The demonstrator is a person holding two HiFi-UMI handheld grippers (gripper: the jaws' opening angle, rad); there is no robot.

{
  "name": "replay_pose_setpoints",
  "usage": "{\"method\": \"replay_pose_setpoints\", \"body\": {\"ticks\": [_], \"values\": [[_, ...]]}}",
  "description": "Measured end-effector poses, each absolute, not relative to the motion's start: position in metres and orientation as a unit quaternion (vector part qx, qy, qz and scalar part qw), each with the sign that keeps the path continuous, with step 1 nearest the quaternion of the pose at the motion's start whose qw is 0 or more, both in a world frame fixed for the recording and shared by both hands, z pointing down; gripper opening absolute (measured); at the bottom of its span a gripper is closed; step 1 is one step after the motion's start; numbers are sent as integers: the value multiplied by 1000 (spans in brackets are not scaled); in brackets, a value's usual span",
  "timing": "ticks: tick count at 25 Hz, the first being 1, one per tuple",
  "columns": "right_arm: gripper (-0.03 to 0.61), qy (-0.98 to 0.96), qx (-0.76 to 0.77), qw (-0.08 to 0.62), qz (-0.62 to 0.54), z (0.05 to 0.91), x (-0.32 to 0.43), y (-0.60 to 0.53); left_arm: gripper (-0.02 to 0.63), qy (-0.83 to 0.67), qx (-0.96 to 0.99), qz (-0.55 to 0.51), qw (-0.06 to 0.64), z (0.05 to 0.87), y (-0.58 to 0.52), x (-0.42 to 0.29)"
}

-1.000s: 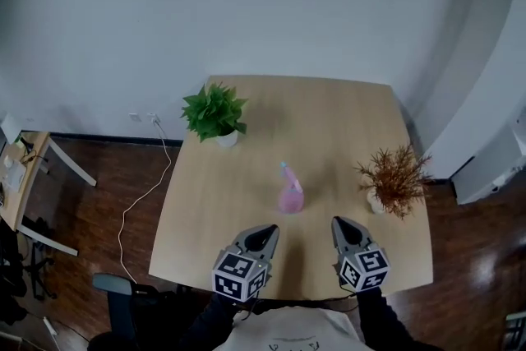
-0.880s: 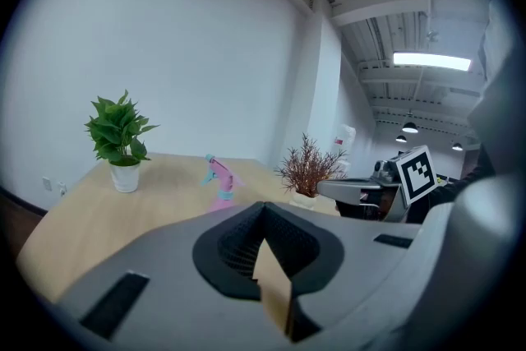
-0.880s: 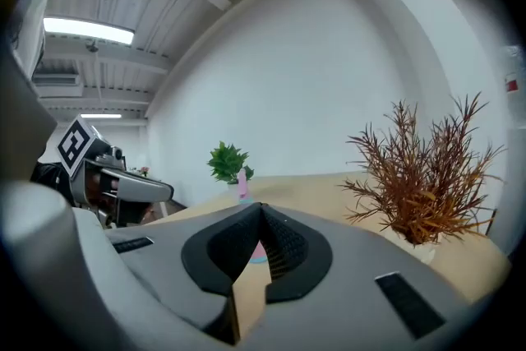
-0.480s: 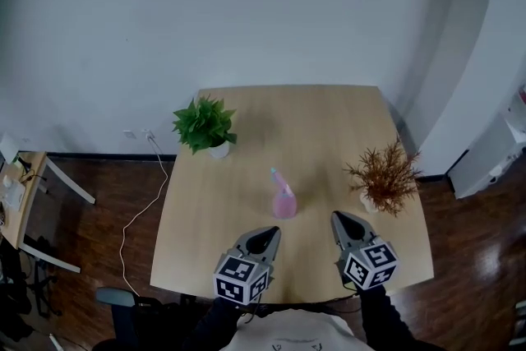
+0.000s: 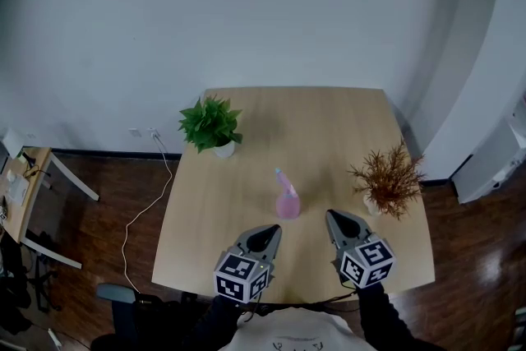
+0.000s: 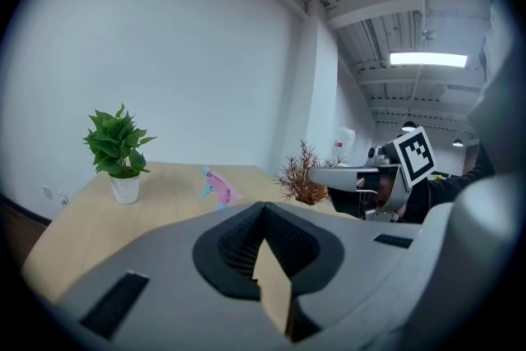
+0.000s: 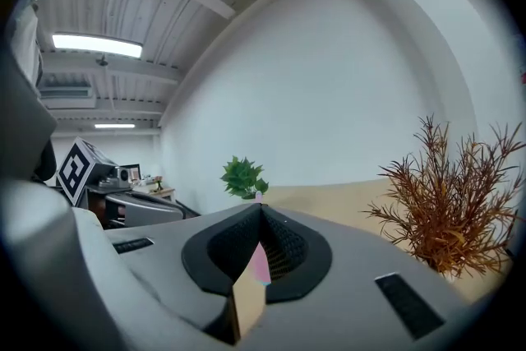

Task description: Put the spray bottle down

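The pink spray bottle (image 5: 287, 199) stands upright on the middle of the wooden table (image 5: 329, 127), free of both grippers. My left gripper (image 5: 269, 229) hovers over the table's near edge, a little to the bottle's near left, jaws shut and empty. My right gripper (image 5: 333, 216) is at the bottle's near right, also shut with nothing in it. From the left gripper view the bottle (image 6: 218, 189) is ahead on the tabletop. In the right gripper view a sliver of pink bottle (image 7: 259, 263) shows through the slot behind the shut jaws.
A green potted plant (image 5: 211, 125) stands at the table's far left. A dried brown plant in a white pot (image 5: 388, 181) stands at the right edge, close to my right gripper. A white cable (image 5: 144, 201) lies on the dark floor at the left.
My right gripper has risen slightly and sits a bit further up the picture. The left gripper and the bottle keep their places. The head view has shifted a little.
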State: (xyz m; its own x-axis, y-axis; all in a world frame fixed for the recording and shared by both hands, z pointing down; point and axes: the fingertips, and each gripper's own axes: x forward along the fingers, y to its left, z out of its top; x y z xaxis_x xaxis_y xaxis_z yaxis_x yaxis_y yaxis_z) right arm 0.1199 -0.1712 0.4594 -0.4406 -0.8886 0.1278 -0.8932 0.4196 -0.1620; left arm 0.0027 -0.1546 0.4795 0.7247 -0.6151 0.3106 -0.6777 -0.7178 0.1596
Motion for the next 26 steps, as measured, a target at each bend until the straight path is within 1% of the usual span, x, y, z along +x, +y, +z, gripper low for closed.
{"method": "replay_pose_setpoints", "body": {"ticks": [26], "values": [[2, -849, 520, 23, 95, 458, 113, -172, 15, -352, 920, 115, 127, 475, -154, 6]]}}
